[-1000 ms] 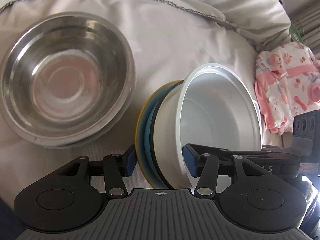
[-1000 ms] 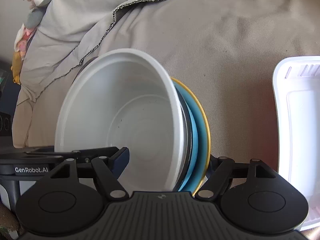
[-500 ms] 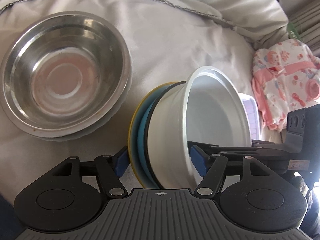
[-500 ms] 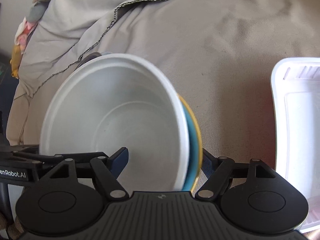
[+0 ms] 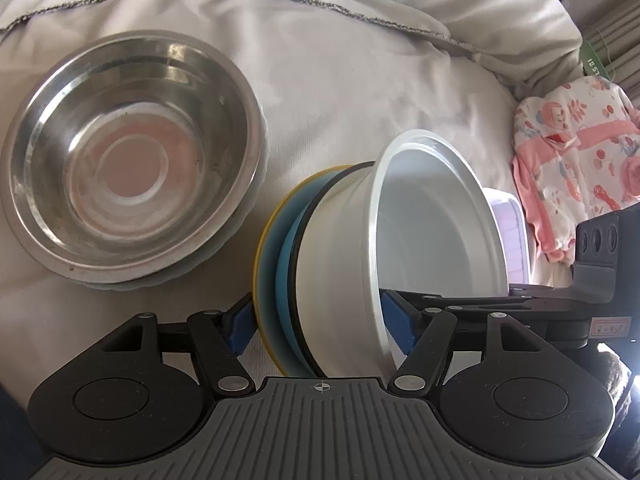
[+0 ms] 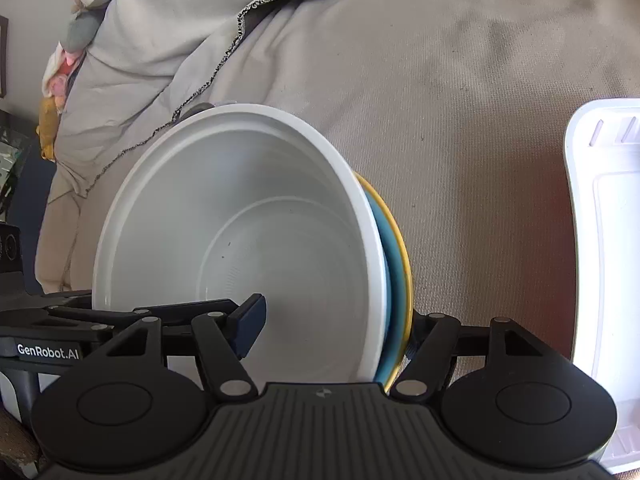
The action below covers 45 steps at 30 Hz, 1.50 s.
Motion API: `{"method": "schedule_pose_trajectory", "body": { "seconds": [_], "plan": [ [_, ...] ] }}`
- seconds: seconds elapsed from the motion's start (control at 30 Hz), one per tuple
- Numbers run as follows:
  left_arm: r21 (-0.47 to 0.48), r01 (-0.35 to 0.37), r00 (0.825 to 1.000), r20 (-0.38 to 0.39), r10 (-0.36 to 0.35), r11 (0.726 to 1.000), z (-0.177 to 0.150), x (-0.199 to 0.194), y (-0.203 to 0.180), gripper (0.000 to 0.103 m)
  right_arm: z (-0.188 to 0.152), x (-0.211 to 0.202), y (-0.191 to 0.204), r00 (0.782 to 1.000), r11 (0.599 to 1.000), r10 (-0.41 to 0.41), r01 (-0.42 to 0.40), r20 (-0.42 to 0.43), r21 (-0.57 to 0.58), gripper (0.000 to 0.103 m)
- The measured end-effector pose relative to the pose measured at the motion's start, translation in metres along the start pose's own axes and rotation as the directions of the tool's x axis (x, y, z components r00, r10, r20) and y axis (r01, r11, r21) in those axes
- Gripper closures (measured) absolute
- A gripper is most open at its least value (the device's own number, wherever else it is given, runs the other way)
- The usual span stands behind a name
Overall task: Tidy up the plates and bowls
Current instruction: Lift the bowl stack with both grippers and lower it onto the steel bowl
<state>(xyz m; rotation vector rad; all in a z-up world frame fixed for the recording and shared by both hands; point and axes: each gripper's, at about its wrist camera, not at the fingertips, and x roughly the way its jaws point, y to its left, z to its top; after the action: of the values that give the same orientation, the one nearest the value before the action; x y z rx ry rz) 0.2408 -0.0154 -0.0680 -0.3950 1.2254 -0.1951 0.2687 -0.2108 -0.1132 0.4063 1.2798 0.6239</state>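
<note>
White bowl (image 5: 432, 232), blue plate (image 5: 286, 280), yellow plate (image 5: 266, 248), silver steel bowl (image 5: 128, 156), beige sheet (image 5: 340, 80).

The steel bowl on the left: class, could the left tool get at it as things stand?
Probably not yet: the left tool straddles the tilted white bowl stack, though nothing covers the steel bowl.

Left gripper (image 5: 318, 328) wide open; right gripper (image 6: 334, 330) angled down, closing.
</note>
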Motion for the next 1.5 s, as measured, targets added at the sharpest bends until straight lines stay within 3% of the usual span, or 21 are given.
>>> {"method": "schedule_pose_trajectory", "body": {
  "seconds": [0.27,1.2,1.5],
  "plan": [
    [0.001,0.046,0.999,-0.020,-0.046,0.999,0.003,0.011,-0.005,0.032,0.000,-0.012,-0.003,0.998,0.999,-0.043,0.043,0.035,-0.014,0.035],
    [0.016,0.059,0.998,-0.019,-0.059,0.998,0.006,0.008,-0.015,0.032,-0.009,-0.020,-0.009,0.997,0.997,-0.056,0.054,0.043,0.046,0.037],
    [0.076,0.137,0.983,0.110,-0.144,0.988,0.018,-0.051,-0.024,0.032,0.002,-0.073,0.042,0.981,0.991,-0.124,0.130,0.152,-0.028,0.037]
  ]
}}
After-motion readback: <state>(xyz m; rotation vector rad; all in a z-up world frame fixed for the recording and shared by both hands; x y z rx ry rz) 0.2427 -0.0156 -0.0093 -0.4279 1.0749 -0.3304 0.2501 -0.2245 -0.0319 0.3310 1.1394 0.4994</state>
